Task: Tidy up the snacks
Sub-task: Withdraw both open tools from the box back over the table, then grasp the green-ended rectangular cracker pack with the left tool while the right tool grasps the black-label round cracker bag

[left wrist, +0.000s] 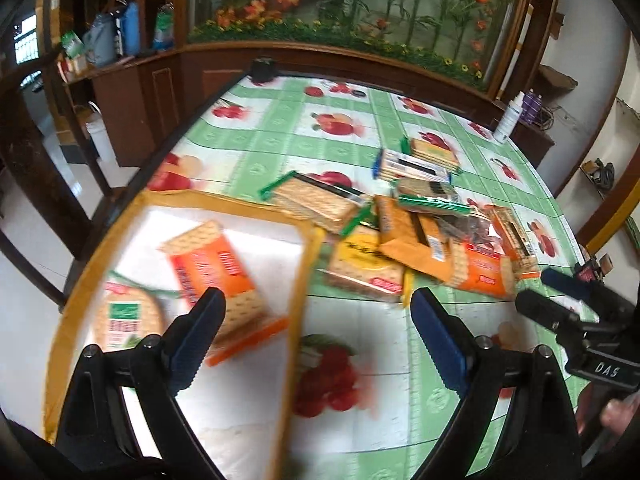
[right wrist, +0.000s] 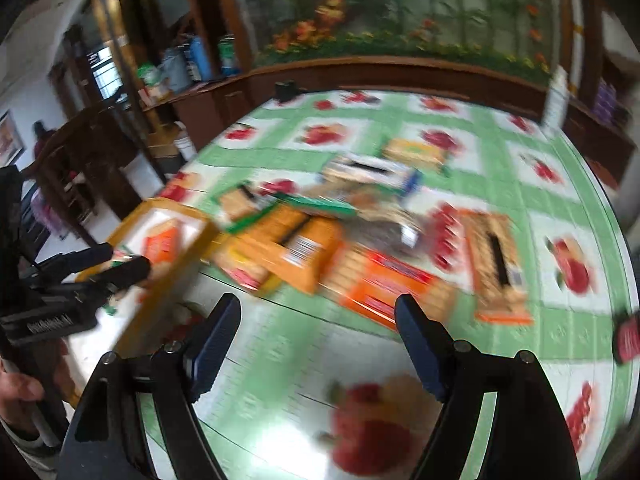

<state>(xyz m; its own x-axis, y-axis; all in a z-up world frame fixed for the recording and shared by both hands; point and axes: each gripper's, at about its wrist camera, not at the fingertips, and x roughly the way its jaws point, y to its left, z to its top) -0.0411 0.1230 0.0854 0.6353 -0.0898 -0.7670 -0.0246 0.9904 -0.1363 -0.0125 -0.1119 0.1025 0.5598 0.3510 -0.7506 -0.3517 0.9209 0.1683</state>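
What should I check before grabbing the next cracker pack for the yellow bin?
1. Left claw open and holding nothing: ok.
2. Right claw open and holding nothing: ok.
3. Yellow bin has room; only the orange cracker pack and round cracker pack lie inside: ok.
4. Snack pile on the tablecloth, unobstructed: ok.
5. Nearest pile pack lying free of its neighbours: not ok, they overlap.
6. Right view sharp enough to aim: not ok, blurred.

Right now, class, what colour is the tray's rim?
Yellow-orange rim on the tray, clearest in the left wrist view.
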